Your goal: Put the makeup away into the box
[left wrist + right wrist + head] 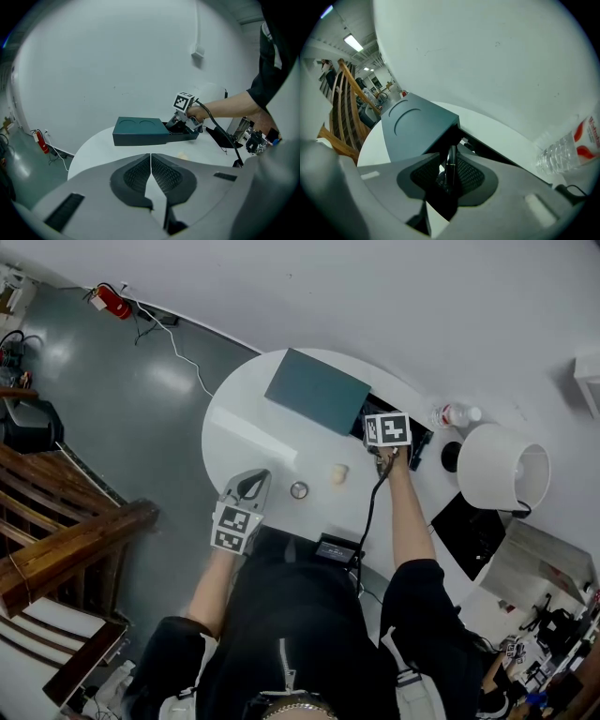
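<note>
White wall and grey floor surround a round white tabletop [234, 442]. The teal box [317, 390] lies at its far edge. The lid [417, 124] is slid toward the far-left side, and the dark open tray [183, 136] faces the right edge.

The left gripper [150, 164] hangs over the near-left edge with its jaws pressed together and nothing between them. The right gripper [450, 169] points steeply down over the open tray. Its pads are close on either side of a slim dark stick [450, 157], likely a liner or mascara, and seem to pinch it lightly.

The stick's long axis runs almost along the line of the jaws, so it stands steeply tilted. Its far end points into the tray's shadow just under the lid's edge. A thin bright band crosses its middle, but I cannot tell which end is the cap.

The step looks like placing the stick in the tray:
- Bring the lower end down until it rests on the tray floor.
- Lean the stick over so it lies along the tray's length rather than propped against the lid.
- Only then spread the jaws, or it may bounce out or jam under the lid.

A small round pot [299, 489] and a pale sponge [338, 473] wait near the middle of the tabletop.
</note>
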Demonstrator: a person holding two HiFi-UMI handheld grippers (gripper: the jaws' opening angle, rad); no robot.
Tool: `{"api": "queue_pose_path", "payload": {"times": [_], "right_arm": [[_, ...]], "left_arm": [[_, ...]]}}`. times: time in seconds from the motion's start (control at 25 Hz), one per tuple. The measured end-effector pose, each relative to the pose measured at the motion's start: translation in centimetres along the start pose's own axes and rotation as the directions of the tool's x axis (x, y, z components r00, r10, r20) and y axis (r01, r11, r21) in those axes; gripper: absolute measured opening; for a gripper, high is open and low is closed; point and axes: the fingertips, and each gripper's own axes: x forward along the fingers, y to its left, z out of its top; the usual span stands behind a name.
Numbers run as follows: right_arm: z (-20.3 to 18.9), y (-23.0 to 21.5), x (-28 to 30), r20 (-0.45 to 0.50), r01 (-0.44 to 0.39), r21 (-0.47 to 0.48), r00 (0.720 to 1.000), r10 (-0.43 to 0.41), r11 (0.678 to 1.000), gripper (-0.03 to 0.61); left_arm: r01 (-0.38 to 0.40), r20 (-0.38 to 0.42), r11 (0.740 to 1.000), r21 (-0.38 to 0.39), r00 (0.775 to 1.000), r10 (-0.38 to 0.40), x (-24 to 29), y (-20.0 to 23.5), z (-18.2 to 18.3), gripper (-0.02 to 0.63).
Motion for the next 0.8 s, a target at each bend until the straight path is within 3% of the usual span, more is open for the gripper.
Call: {"api": "queue_pose_path", "payload": {"times": [0.08,0.28,0.8], "right_arm": [[0.8,0.6,-1.0,0.066,-0.009,-0.037,0.998,0.011,0.999,0.108],[1.8,2.3,-3.5,0.195,0.014,-0.196,0.981,0.025,0.981,0.018],[-0.3,5.2,-7.8,0.286,-0.064,-0.240,0.949,0.133,0.969,0.006]], "left_arm": [[0.006,-0.003,1.000,0.020,1.000,-0.006,0.1,-0.4,-0.1,0.014],[0.032,0.006,0.999,0.029,0.999,-0.033,0.3,-1.3,-0.1,0.014],[0.077,0.024,0.994,0.072,0.997,-0.079,-0.2,-4.1,-0.1,0.014]]}}
